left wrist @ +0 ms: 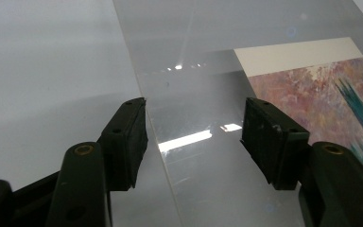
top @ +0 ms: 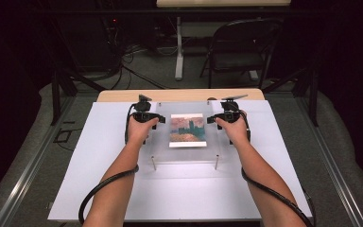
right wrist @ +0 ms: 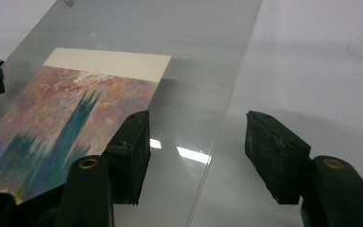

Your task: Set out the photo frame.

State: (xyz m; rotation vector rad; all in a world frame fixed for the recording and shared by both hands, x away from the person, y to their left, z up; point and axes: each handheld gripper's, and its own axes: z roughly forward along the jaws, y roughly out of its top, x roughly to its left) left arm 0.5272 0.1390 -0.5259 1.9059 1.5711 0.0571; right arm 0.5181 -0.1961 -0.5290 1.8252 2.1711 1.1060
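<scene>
A clear acrylic sheet point(top: 158, 142) stands on short metal posts point(top: 153, 163) above a white board point(top: 99, 189). A painted print point(top: 187, 130) in pink, teal and orange with a cream border lies at the sheet's middle. My left gripper point(top: 146, 116) is at the sheet's left edge, open, its jaws straddling that edge point(left wrist: 151, 127) without touching it; the print point(left wrist: 321, 94) lies off to its right. My right gripper point(top: 223, 116) is open at the right edge, with the sheet's rim point(right wrist: 217, 142) between its jaws and the print point(right wrist: 75, 118) to its left.
The white board rests on a wooden table point(top: 179, 94). A black folding chair point(top: 238, 47) and a table leg point(top: 179, 52) stand behind it. Metal rails point(top: 23, 175) run along both sides. Black cables point(top: 99, 189) trail from both grippers across the board.
</scene>
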